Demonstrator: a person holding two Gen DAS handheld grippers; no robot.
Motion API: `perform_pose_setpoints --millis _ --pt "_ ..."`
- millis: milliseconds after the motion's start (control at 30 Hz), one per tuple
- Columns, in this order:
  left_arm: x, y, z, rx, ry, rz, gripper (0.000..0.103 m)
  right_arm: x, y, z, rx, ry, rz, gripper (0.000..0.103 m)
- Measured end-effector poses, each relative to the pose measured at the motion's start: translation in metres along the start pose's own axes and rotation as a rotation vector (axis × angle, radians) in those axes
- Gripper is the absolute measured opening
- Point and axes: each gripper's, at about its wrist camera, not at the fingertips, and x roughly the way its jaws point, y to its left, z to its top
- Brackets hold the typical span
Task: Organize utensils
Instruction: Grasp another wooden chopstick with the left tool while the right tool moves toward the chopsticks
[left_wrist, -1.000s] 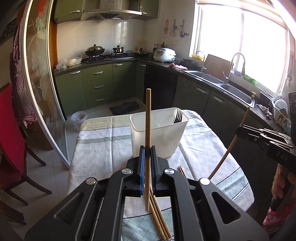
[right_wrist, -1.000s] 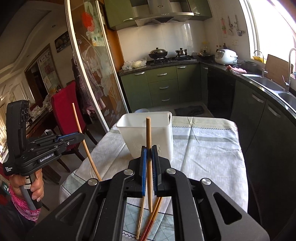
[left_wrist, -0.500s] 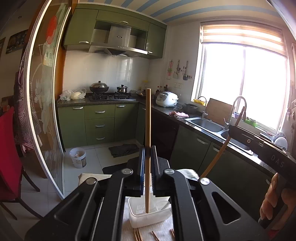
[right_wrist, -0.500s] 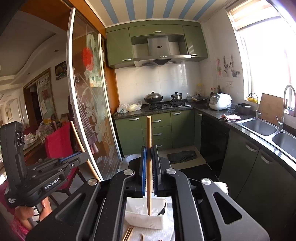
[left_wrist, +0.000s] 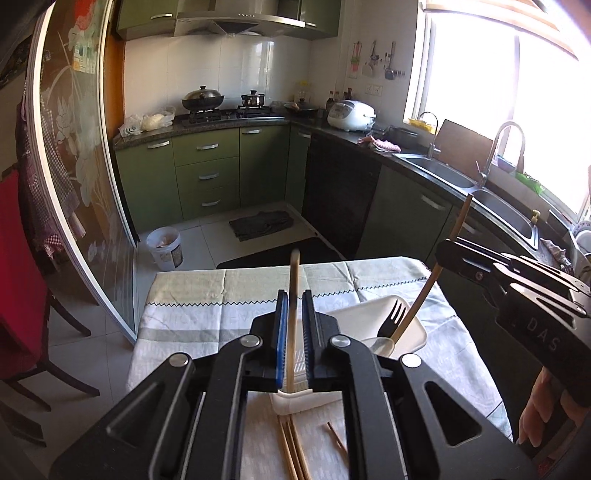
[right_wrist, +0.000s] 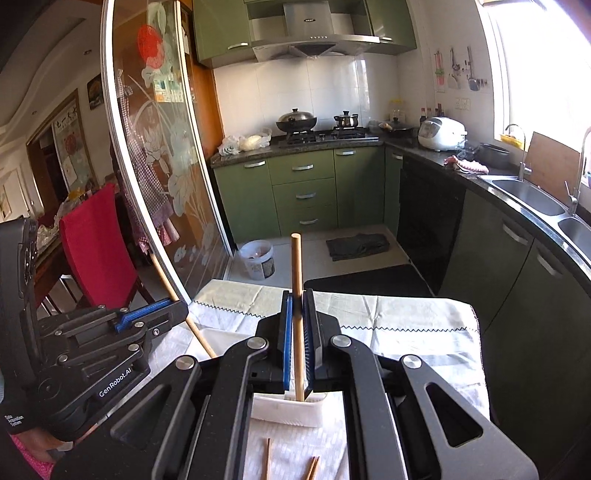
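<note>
Two tools work over the cloth-covered desk (left_wrist: 192, 321), each above the white holder (left_wrist: 373, 317) with its black fork (left_wrist: 393, 314). The left tool (left_wrist: 293, 321) has its pads slightly apart around an upright, blurred chopstick (left_wrist: 294, 280); the right tool (right_wrist: 298, 325) is clamped on another chopstick (right_wrist: 296, 266). Judging by this, both should be kept vertical over the holder before letting go. Loose chopsticks (left_wrist: 291, 450) lie nearer on the cloth.

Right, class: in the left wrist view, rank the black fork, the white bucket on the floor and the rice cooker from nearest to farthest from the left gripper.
1. Fork: just right of the left gripper, in the white bin.
2. Bucket: on the floor, beyond the table, left.
3. Rice cooker: on the far counter, right.
</note>
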Motion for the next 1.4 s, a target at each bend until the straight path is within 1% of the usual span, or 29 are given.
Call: perform_pose_setpoints --millis 67,100,167,233,267,333,367,400,433,567,700,833,933,1033,1233,1367,1400 --pt "-0.002 -0.001 -0.003 0.007 0.004 0.01 0.025 0.002 -0.002 -0.006 0.001 0.004 0.006 0.007" --pt "-0.006 -0.002 -0.005 0.011 -0.002 0.01 0.03 0.001 -0.002 -0.008 -0.001 0.002 0.006 0.01" --pt "-0.016 -0.003 -0.007 0.022 -0.018 0.012 0.031 -0.006 -0.002 -0.01 -0.001 -0.012 0.009 0.013" --pt "-0.026 -0.005 -0.01 0.027 -0.021 0.002 0.031 -0.018 -0.004 -0.015 0.005 -0.029 0.015 0.013" --pt "-0.031 -0.005 -0.013 0.029 -0.012 -0.003 0.031 -0.028 -0.005 -0.018 0.013 -0.038 0.023 0.013" --pt "-0.039 -0.005 -0.022 0.033 0.017 -0.013 0.031 -0.046 -0.009 -0.026 0.022 -0.056 0.037 0.018" --pt "-0.04 -0.005 -0.028 0.037 0.041 -0.016 0.031 -0.058 -0.011 -0.033 0.026 -0.07 0.04 0.024" --pt "-0.04 -0.006 -0.036 0.039 0.072 -0.017 0.031 -0.068 -0.014 -0.041 0.029 -0.081 0.042 0.027" --pt "-0.039 -0.005 -0.046 0.037 0.108 -0.02 0.031 -0.078 -0.017 -0.05 0.032 -0.085 0.043 0.027" --pt "-0.015 0.002 -0.094 0.015 0.275 -0.013 0.031 -0.106 -0.032 -0.096 0.066 -0.075 0.047 0.027" --pt "0.024 0.015 -0.13 -0.03 0.401 0.02 0.031 -0.117 -0.051 -0.143 0.133 -0.025 0.059 0.027" --pt "0.053 0.022 -0.151 -0.067 0.481 0.048 0.026 -0.116 -0.066 -0.181 0.204 0.031 0.069 0.027" --pt "0.062 0.022 -0.158 -0.061 0.501 0.065 0.026 -0.114 -0.077 -0.199 0.251 0.051 0.07 0.027" --pt "0.068 0.021 -0.161 -0.076 0.528 0.042 0.026 -0.113 -0.084 -0.208 0.283 0.063 0.077 0.027" --pt "0.076 0.016 -0.161 -0.064 0.545 0.053 0.026 -0.108 -0.083 -0.213 0.298 0.08 0.096 0.028" --pt "0.082 0.013 -0.163 -0.046 0.56 0.065 0.026 -0.105 -0.082 -0.21 0.301 0.085 0.104 0.028" --pt "0.083 0.011 -0.163 -0.043 0.56 0.065 0.026 -0.105 -0.082 -0.211 0.301 0.087 0.105 0.03"
